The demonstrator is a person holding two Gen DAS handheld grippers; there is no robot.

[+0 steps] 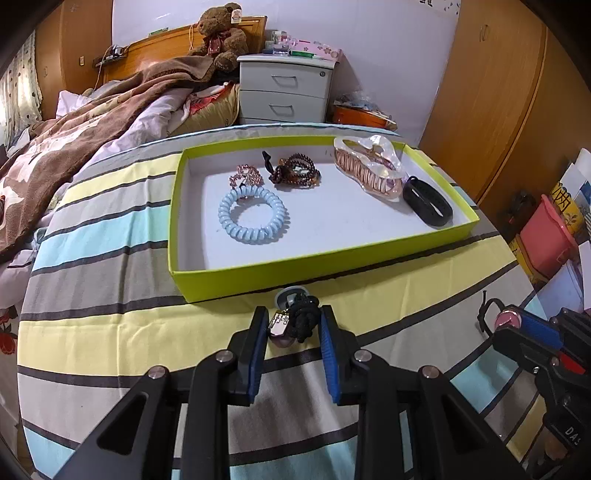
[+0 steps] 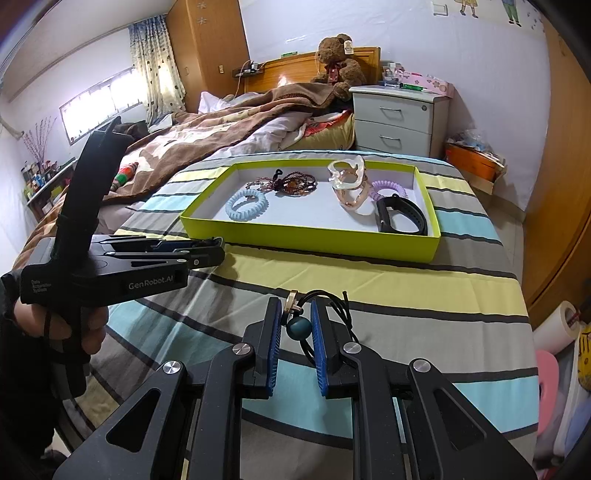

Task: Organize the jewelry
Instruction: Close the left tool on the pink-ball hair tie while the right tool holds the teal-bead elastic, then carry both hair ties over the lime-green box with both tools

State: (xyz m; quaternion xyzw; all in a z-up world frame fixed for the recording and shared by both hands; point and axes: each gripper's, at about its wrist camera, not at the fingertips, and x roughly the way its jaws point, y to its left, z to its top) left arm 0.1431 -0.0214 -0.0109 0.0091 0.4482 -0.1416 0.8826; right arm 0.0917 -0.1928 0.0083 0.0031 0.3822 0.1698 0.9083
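One tray [image 1: 258, 271] holds six pieces: two coil ties, one blue [image 1: 252, 213] and one lilac [image 2: 388, 186], one claw clip [image 1: 369, 166], one black band [image 1: 426, 201], one pink bead piece [image 1: 246, 176], one dark bead bracelet [image 1: 297, 171]. Two bedside drawers [image 1: 282, 90]. One teddy bear [image 1: 221, 35].

Each camera rides on its own gripper and looks forward and down along the fingers, close over the striped bed cover [image 1: 110, 258]. The left one sits nearer the green tray [image 1: 258, 275], almost square to its near wall, and catches the right gripper [image 1: 524, 332] at its right edge. The right one looks from further back and to the right, with the left gripper [image 2: 207, 251] at its left. Both share the tray, bear [image 2: 338, 62] and drawers [image 2: 399, 118].
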